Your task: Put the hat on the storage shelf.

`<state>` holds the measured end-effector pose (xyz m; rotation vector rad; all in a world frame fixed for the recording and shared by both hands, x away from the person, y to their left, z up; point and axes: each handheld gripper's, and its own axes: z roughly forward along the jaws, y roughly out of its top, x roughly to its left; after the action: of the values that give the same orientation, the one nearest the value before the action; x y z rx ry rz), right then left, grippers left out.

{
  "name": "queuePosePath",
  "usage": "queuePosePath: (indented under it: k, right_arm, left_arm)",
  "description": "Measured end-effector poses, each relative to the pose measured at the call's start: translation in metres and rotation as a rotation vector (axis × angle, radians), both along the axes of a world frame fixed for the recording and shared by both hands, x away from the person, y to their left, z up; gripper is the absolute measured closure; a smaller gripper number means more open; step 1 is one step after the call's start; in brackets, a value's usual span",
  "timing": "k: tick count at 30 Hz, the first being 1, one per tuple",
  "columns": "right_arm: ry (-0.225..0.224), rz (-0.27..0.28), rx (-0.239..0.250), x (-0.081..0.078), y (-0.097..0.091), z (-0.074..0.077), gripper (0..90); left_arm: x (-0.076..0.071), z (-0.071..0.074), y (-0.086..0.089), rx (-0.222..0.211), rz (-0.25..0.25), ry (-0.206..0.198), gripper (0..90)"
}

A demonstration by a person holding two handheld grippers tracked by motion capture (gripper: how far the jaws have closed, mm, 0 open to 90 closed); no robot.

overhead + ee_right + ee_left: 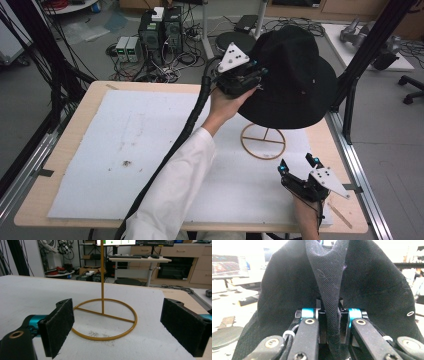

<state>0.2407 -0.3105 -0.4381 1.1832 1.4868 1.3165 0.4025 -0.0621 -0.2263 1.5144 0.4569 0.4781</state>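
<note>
Left hand-held gripper clamps black hat brim; right hand-held gripper spread before stand.

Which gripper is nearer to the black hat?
Left. The left gripper is shut on a fold of the black hat brim, above the stand. The right gripper sits open on the table, apart from it.

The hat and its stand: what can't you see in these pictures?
- High view: the hat covers the stand's pole and top.
- Right gripper view: the pole runs off the top edge.
- Left gripper view: hat cloth blocks what lies behind, stand included.
</note>
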Motion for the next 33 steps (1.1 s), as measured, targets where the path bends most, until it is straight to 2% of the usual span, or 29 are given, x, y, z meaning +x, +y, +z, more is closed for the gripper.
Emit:
queuePosePath:
  k: [4, 7, 12, 17, 20, 27, 33]
  right_arm:
    - [-0.008, -0.001, 0.001, -0.001, 0.000, 0.001, 11.1]
    - [-0.007, 0.001, -0.003, -0.002, 0.000, 0.000, 11.1]
    - [-0.009, 0.002, 0.000, -0.001, -0.002, 0.000, 11.1]
    - [-0.005, 0.001, 0.003, -0.001, -0.003, 0.000, 11.1]
    - [-0.003, 0.000, 0.001, -0.001, -0.002, 0.000, 11.1]
    - [-0.003, -0.001, 0.001, -0.001, -0.002, 0.000, 11.1]
    - [-0.004, -0.005, 0.009, -0.001, -0.004, 0.000, 11.1]
  left_arm:
    - [0.006, -0.004, -0.015, 0.033, -0.020, 0.034, 84.2]
    - [0.011, -0.009, -0.022, 0.059, -0.014, 0.060, 84.2]
    - [0.017, -0.015, -0.025, 0.060, -0.030, 0.112, 83.9]
    - [0.021, -0.020, -0.025, 0.104, -0.058, 0.169, 83.4]
    - [0.022, -0.023, -0.028, 0.130, -0.071, 0.175, 82.2]
    - [0.026, -0.024, -0.029, 0.149, -0.075, 0.192, 80.8]
    - [0.023, -0.029, -0.026, 0.127, -0.075, 0.203, 77.0]
